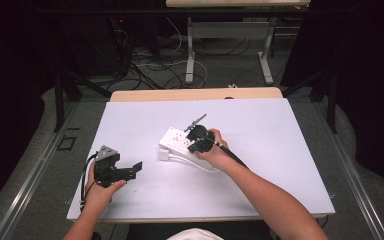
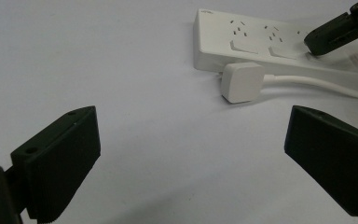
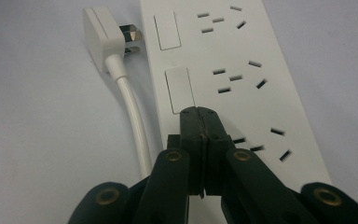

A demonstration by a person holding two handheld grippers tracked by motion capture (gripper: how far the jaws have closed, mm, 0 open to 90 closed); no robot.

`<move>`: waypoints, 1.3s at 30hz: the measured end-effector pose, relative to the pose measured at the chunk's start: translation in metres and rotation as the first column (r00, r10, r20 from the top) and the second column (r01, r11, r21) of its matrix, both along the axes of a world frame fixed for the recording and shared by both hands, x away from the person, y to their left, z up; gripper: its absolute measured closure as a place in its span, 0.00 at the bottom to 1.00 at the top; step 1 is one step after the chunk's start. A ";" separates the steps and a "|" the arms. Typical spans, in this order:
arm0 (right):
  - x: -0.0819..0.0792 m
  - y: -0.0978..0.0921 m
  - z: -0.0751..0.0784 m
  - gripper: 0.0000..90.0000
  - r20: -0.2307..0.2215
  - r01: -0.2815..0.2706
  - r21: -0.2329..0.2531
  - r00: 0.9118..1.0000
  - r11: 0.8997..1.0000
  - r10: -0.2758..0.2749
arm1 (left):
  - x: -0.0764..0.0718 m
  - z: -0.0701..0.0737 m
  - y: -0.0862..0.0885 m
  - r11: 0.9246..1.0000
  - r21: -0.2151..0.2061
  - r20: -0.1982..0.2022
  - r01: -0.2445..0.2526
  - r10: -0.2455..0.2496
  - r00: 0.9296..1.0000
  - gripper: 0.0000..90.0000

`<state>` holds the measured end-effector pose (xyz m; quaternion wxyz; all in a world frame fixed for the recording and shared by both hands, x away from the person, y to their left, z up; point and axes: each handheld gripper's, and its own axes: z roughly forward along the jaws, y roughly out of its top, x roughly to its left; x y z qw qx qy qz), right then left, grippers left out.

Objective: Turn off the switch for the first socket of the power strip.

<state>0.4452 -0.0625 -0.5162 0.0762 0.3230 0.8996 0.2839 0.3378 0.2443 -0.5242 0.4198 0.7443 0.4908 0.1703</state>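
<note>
A white power strip lies mid-table with several sockets and rocker switches. Its white plug rests loose beside one end, joined by a white cord. My right gripper is shut with nothing between its jaws, and the tips press down on the strip's top by a switch. My left gripper stands wide open over bare table to the left of the strip, its jaws aimed toward the plug.
The white tabletop has free room on all sides of the strip. A wooden board edge runs along the back. Beyond it are the legs of another table and cables on the floor.
</note>
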 end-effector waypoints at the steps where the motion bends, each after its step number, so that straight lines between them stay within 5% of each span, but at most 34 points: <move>1: 0.000 0.000 0.000 1.00 0.004 -0.002 -0.005 1.000 1.000 0.002 | 0.000 0.000 0.000 1.000 0.000 0.000 0.000 0.000 1.000 0.04; 4: -0.001 0.001 0.000 1.00 -0.021 0.027 0.000 0.999 1.000 -0.027 | 0.000 0.000 0.000 1.000 -0.001 0.001 0.000 0.000 1.000 0.04; 39: 0.000 0.000 -0.001 1.00 0.001 -0.008 -0.002 1.000 1.000 0.008 | 0.000 0.000 0.000 1.000 0.004 0.002 0.004 -0.004 1.000 0.04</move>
